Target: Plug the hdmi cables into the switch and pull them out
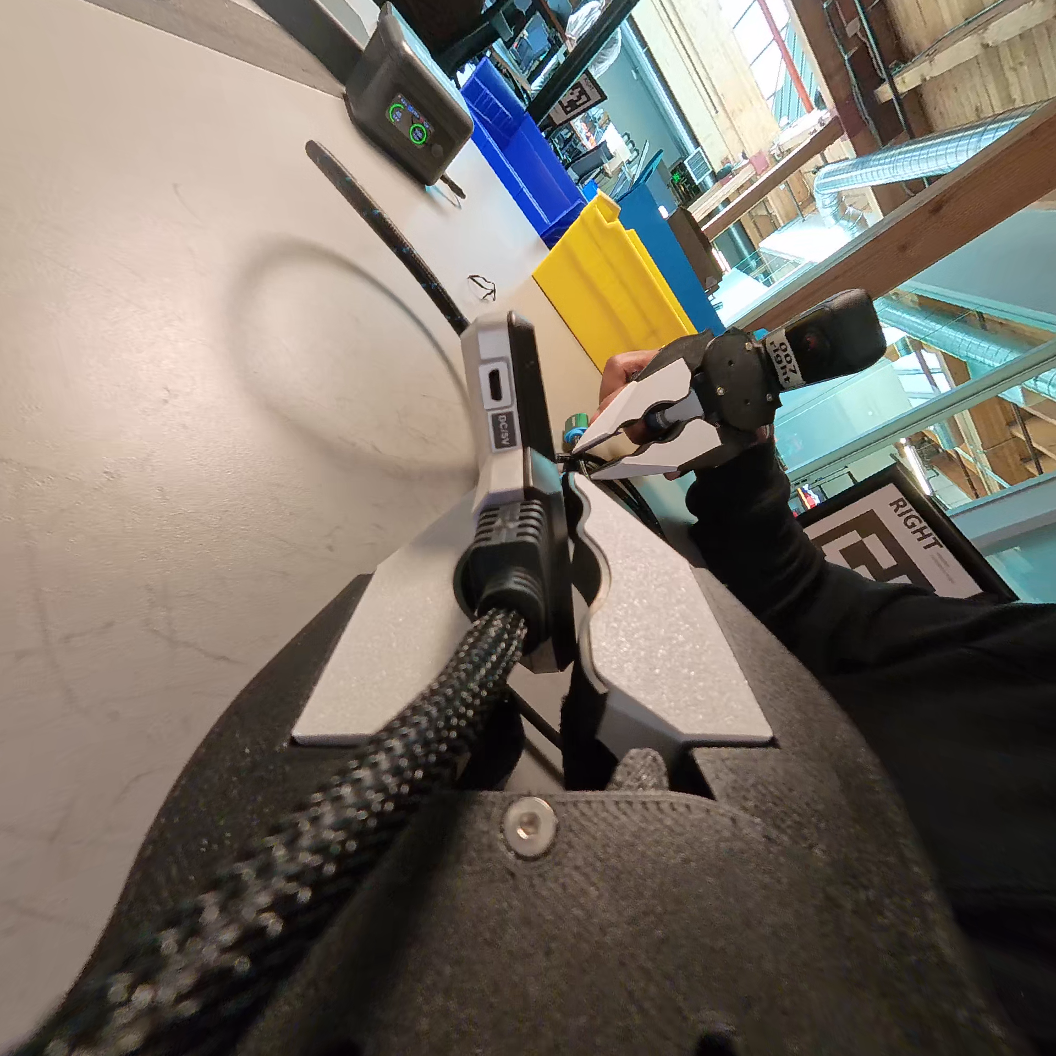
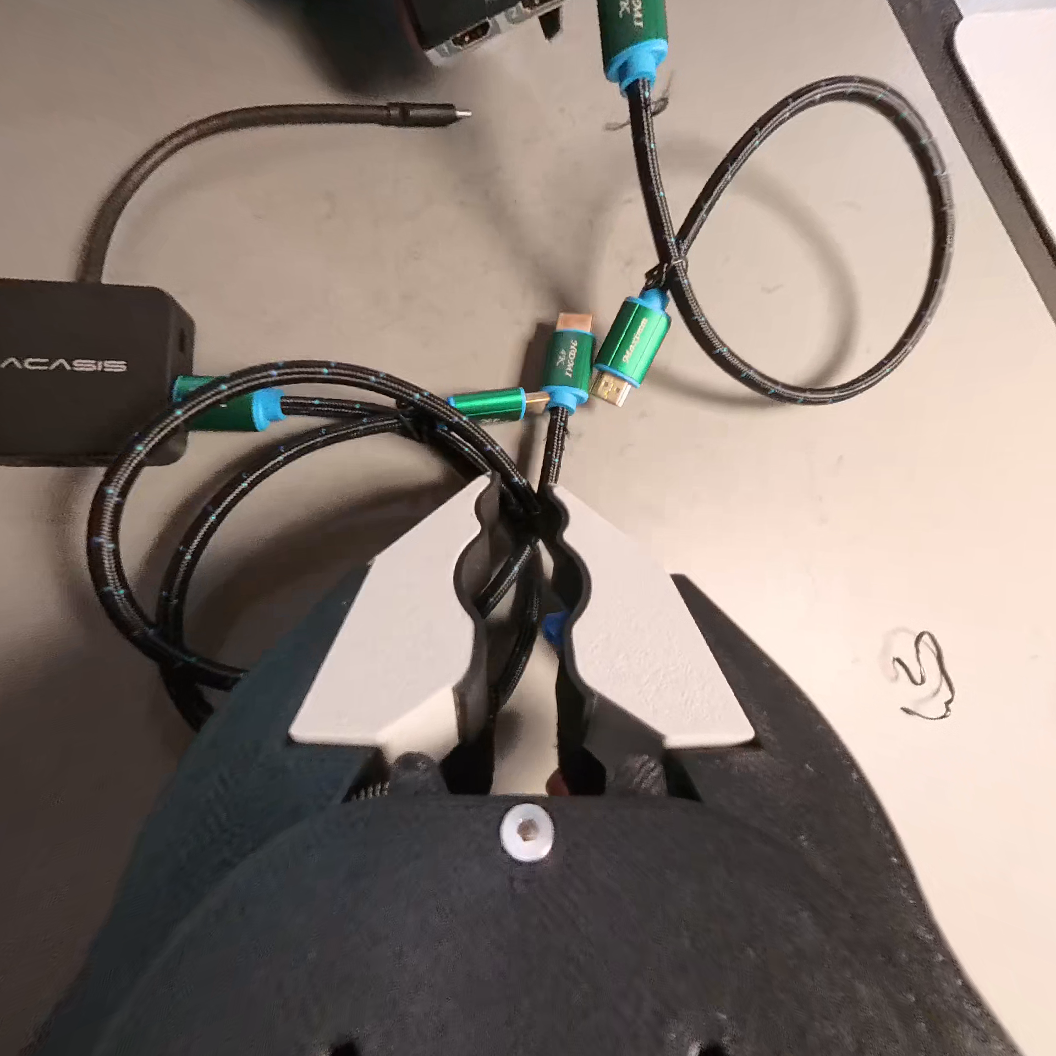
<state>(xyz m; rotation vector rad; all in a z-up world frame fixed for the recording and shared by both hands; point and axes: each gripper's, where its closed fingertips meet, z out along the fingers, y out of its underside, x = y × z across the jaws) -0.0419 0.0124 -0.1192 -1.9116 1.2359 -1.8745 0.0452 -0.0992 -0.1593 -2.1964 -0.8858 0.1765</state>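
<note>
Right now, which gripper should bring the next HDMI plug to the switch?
Right. The right gripper already pinches a braided HDMI cable just behind its green plug. The left gripper is clamped on the switch, steadying it.

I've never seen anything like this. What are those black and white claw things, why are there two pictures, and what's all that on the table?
No robot here: a person holds two hand-held grippers, each with a camera looking along its fingers. The left gripper is clamped on the grey HDMI switch, tilted off the table, with a thick braided cable plugged in. Beyond it you see the right gripper. In its own view, the right gripper is closed on a thin braided HDMI cable. On the table lie green connectors, looped cables and a black box.
</note>
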